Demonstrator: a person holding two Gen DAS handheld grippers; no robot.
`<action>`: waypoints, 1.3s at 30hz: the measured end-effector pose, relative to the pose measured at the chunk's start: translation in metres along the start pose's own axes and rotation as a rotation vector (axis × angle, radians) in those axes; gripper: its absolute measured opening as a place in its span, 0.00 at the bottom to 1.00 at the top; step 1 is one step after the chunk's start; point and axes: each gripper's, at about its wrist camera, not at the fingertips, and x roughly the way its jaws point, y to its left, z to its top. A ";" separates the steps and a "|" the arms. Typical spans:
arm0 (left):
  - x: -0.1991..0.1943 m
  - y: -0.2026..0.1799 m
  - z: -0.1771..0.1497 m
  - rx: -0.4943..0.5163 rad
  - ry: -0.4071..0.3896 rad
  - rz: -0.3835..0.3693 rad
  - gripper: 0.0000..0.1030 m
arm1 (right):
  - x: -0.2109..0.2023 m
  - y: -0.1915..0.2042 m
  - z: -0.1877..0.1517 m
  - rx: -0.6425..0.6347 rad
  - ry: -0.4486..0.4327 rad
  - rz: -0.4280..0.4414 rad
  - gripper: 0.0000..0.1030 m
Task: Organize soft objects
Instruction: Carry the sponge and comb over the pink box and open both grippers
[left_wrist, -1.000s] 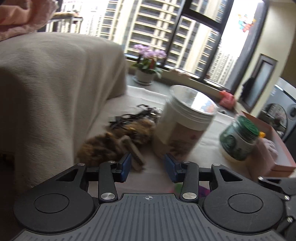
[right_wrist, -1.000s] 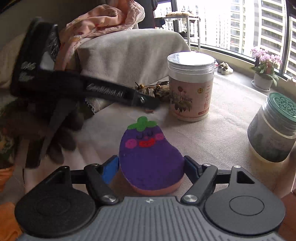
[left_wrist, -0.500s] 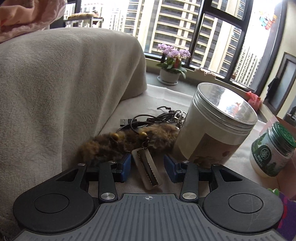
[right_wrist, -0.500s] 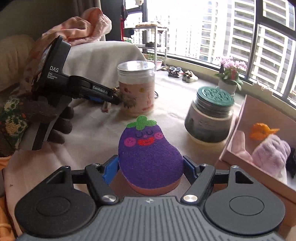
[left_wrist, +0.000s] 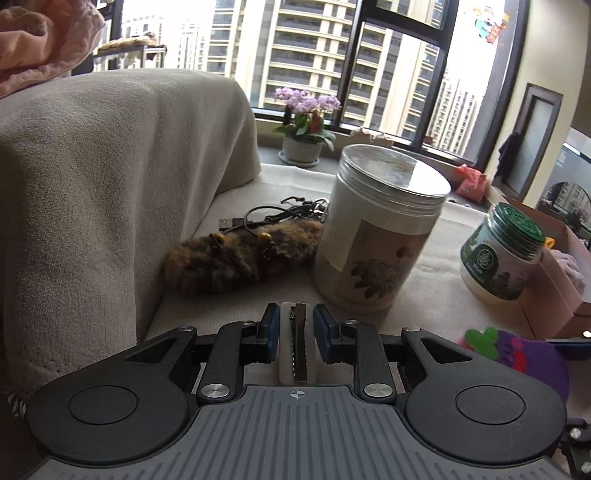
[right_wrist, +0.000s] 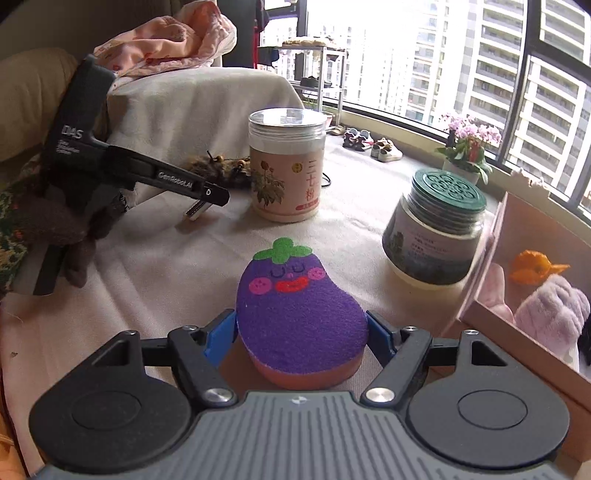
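My right gripper (right_wrist: 301, 332) is shut on a purple eggplant-shaped sponge (right_wrist: 299, 317) and holds it above the cloth-covered table, left of a pink box (right_wrist: 517, 236). The sponge also shows in the left wrist view (left_wrist: 517, 350). My left gripper (left_wrist: 295, 325) is closed around a white hair clip (left_wrist: 297, 343) with a toothed metal strip. A brown furry hair piece (left_wrist: 240, 258) lies ahead of it, against the draped cloth. In the right wrist view the left gripper (right_wrist: 207, 194) hovers at the left with the clip (right_wrist: 195, 211) in it.
A tall white canister (left_wrist: 376, 229) and a green-lidded jar (left_wrist: 502, 254) stand on the table. Black cables (left_wrist: 273, 216) lie behind the furry piece. The pink box holds a pink plush (right_wrist: 550, 314) and an orange item (right_wrist: 532, 267). A draped cushion (left_wrist: 110, 177) rises at left.
My left gripper has narrowed around the hair clip and drawn back from the furry piece. My right gripper has swung right with the sponge, bringing the pink box into view.
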 end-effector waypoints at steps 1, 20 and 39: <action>-0.003 -0.001 -0.001 0.008 0.000 -0.013 0.25 | 0.002 0.000 0.001 -0.002 0.004 0.001 0.72; -0.080 -0.115 -0.023 0.211 0.035 -0.322 0.25 | -0.118 -0.007 -0.024 0.037 -0.076 -0.150 0.71; -0.050 -0.258 0.042 0.261 0.025 -0.538 0.25 | -0.235 -0.096 -0.040 0.230 -0.280 -0.446 0.71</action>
